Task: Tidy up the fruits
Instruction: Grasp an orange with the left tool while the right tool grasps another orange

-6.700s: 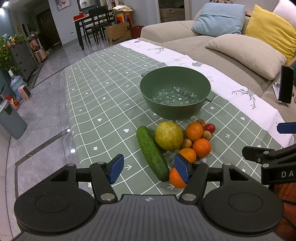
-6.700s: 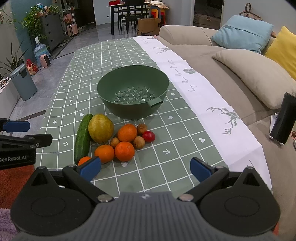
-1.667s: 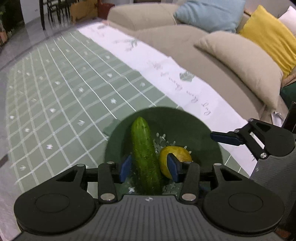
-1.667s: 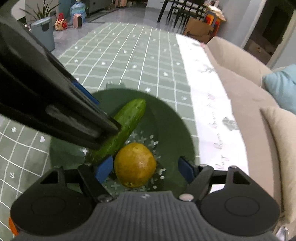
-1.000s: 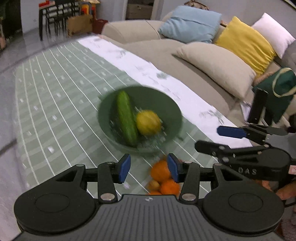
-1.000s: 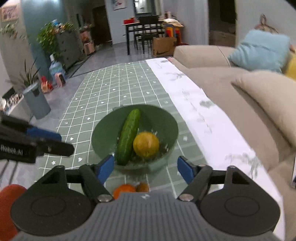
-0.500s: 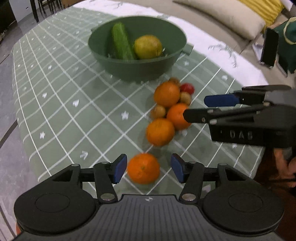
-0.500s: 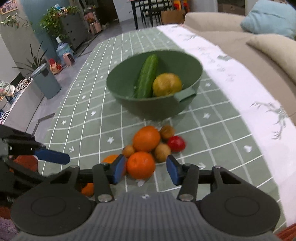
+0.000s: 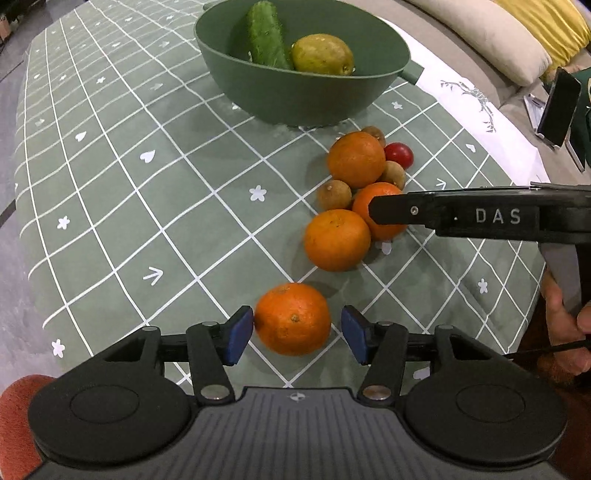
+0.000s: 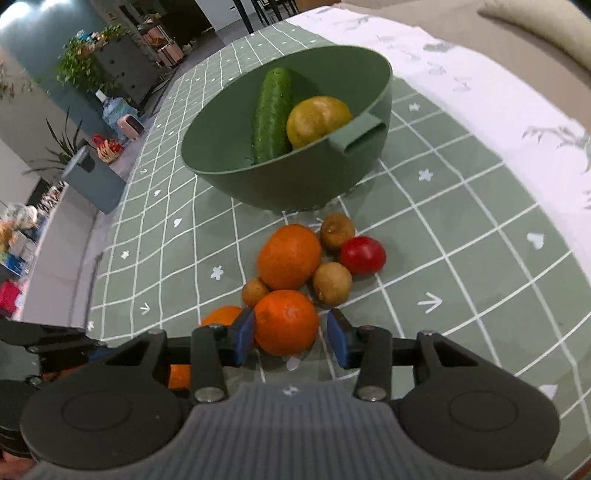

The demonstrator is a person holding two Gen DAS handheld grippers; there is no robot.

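Tablecloth [image 9: 110, 177] green, white-gridded; sofa [image 9: 491, 33] beside.

Your left gripper [image 9: 297, 334] is matte black, with blue pads [image 9: 239, 334], silver screws and a ribbed grey housing. Your right gripper [image 10: 291, 334] matches it, white "DAS" lettering along its finger; bare skin shows on your right hand [image 9: 567, 332].

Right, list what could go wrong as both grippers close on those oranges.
1. The left gripper is open around a lone orange; a round fruit might squirt out if pinched off-centre.
2. The right gripper brackets an orange packed against small brown fruits; lifting it could set them and the red fruit rolling.
3. Both tools sit close together, so they may collide heading for the bowl.
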